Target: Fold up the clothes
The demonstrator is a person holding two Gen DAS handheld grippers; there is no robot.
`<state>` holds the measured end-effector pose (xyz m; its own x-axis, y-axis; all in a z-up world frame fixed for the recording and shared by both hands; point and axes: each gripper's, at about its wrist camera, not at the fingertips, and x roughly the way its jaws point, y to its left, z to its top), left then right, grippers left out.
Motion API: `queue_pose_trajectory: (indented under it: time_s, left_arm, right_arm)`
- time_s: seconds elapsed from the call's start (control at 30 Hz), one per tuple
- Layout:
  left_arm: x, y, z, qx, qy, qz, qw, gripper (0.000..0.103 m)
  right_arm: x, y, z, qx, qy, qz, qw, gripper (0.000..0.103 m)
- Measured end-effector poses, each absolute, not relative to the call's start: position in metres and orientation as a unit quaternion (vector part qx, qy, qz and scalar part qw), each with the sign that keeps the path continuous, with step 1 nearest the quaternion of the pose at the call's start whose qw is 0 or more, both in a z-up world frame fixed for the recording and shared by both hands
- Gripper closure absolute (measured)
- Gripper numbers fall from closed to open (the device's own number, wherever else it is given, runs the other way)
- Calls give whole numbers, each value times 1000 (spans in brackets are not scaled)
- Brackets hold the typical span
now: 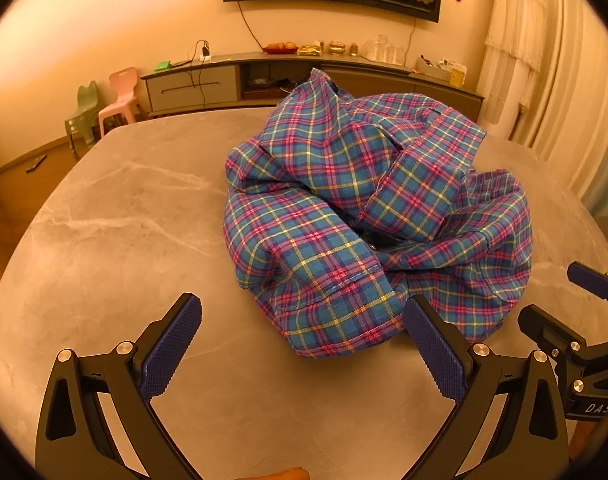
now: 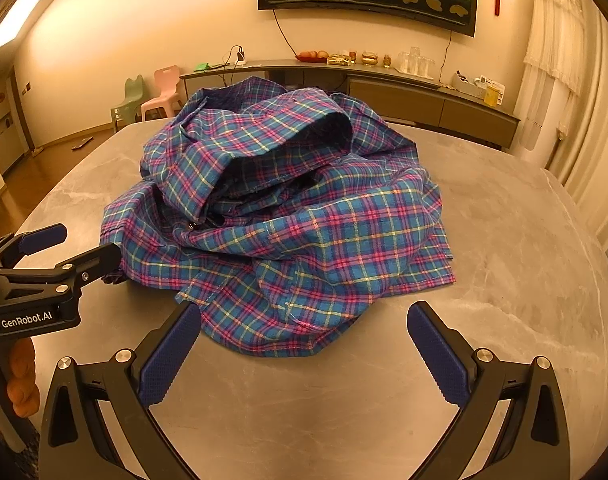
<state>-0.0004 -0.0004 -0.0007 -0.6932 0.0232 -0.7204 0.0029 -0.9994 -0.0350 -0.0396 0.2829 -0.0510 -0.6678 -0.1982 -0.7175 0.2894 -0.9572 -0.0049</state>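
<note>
Plaid shirt [image 1: 368, 216] is lying bunched mid-tabletop [image 1: 115, 216], unfolded. Left gripper [image 1: 304, 344] and right gripper [image 2: 304, 344] are hovering wide open, empty, at its near edge, seemingly positioning to grasp.

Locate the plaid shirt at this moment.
The plaid shirt lies crumpled on the grey table, just ahead of both open hand-held grippers, right of centre in the left wrist view.

Grey marbled table [image 1: 115, 216], rounded corners. One thing on it: crumpled plaid shirt [image 1: 368, 216], bunched in a heap. It lies ahead of the left gripper [image 1: 304, 344], hem touching its right finger, and ahead of the right gripper [image 2: 304, 344], between its fingers.
</note>
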Motion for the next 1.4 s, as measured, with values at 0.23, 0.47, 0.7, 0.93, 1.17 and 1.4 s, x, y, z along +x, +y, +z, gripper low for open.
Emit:
queue_pose_trajectory:
  time_s: [0.23,0.47,0.7,0.93,1.17,1.4]
  left_arm:
    - [-2,-2,-4,-397,-23,917,10,1]
    - [-1,-1,-7,-398,-23,917,13,1]
    - [-2,3,-15,-404,-17,914,15,1]
    - [-1,6,-17,-407,-18,913,22,1]
    - [-5,2,-19,-406,-61,910,55,1]
    - [-3,9,-14,-409,-47,909,60,1]
  right_arm:
    - [-41,283,-53,387,66,-911,129,0]
    - [-42,283,-55,389,72,-910,125,0]
    - [-43,283,-57,392,77,-909,120,0]
    - [-44,284,-58,396,80,-907,115,0]
    - [-49,286,-60,401,80,-906,108,0]
    - [-52,286,-61,403,83,-905,110,0]
